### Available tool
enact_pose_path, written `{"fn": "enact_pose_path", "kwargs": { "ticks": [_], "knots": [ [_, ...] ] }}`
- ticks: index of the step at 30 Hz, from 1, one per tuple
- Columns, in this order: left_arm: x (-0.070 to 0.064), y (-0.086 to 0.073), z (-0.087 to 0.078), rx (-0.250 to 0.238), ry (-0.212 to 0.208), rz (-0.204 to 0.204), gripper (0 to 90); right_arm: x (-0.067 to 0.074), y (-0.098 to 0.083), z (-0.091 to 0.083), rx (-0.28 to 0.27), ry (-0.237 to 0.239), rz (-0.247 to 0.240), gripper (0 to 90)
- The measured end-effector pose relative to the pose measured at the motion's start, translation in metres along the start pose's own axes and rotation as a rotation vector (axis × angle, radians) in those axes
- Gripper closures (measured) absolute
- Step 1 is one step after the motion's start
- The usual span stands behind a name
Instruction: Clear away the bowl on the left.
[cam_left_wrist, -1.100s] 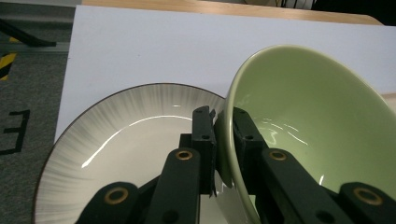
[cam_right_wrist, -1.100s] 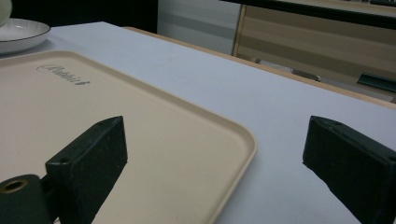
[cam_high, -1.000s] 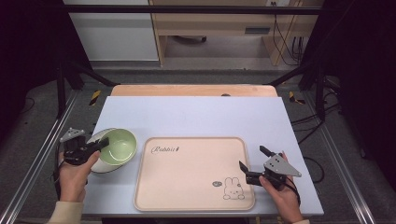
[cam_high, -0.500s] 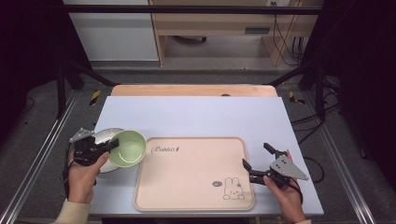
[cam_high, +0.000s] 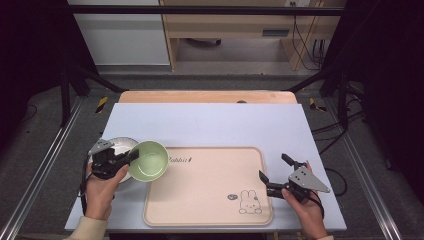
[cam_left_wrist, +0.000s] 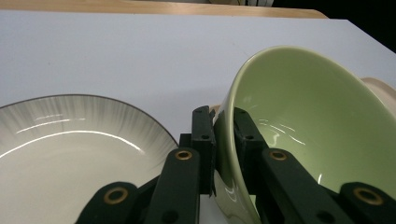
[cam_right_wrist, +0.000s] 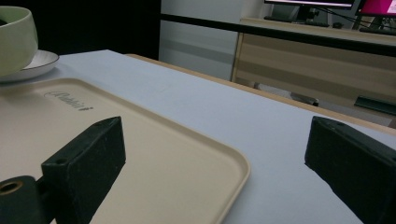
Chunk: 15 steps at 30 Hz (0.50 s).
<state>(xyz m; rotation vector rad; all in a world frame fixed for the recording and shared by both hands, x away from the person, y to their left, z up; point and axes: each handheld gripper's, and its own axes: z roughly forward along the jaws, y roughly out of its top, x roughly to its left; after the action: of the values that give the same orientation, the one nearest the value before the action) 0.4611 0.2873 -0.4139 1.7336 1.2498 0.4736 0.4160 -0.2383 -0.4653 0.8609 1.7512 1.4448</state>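
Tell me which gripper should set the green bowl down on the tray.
Left. The left gripper is already shut on the green bowl, pinching its rim beside the white plate at the tray's left edge. The right gripper waits open at the tray's far side.

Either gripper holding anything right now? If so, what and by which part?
The left gripper is shut on the green bowl, clamping its rim wall, one jaw inside and one outside. The right gripper is open and holds nothing.
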Motion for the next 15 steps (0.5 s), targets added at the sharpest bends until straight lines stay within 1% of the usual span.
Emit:
{"fn": "enact_pose_path", "kwargs": {
  "ticks": [2, 7, 13, 15],
  "knots": [
    [-0.004, 0.0, 0.003, 0.003, -0.006, 0.006, 81.6, 0.0, 0.0, 0.001, 0.006, 0.0, 0.001, 5.2],
    [-0.011, -0.003, 0.008, 0.013, -0.038, -0.004, 81.6, 0.001, 0.0, 0.0, 0.007, 0.001, 0.0, 5.2],
    [-0.02, -0.003, 0.013, 0.02, -0.06, 0.014, 81.6, 0.001, 0.0, 0.0, 0.003, -0.004, -0.002, 4.5],
    [-0.023, -0.003, 0.014, 0.021, -0.07, 0.01, 81.6, 0.001, 0.0, 0.001, 0.006, -0.002, -0.005, 4.5]
  ]
}}
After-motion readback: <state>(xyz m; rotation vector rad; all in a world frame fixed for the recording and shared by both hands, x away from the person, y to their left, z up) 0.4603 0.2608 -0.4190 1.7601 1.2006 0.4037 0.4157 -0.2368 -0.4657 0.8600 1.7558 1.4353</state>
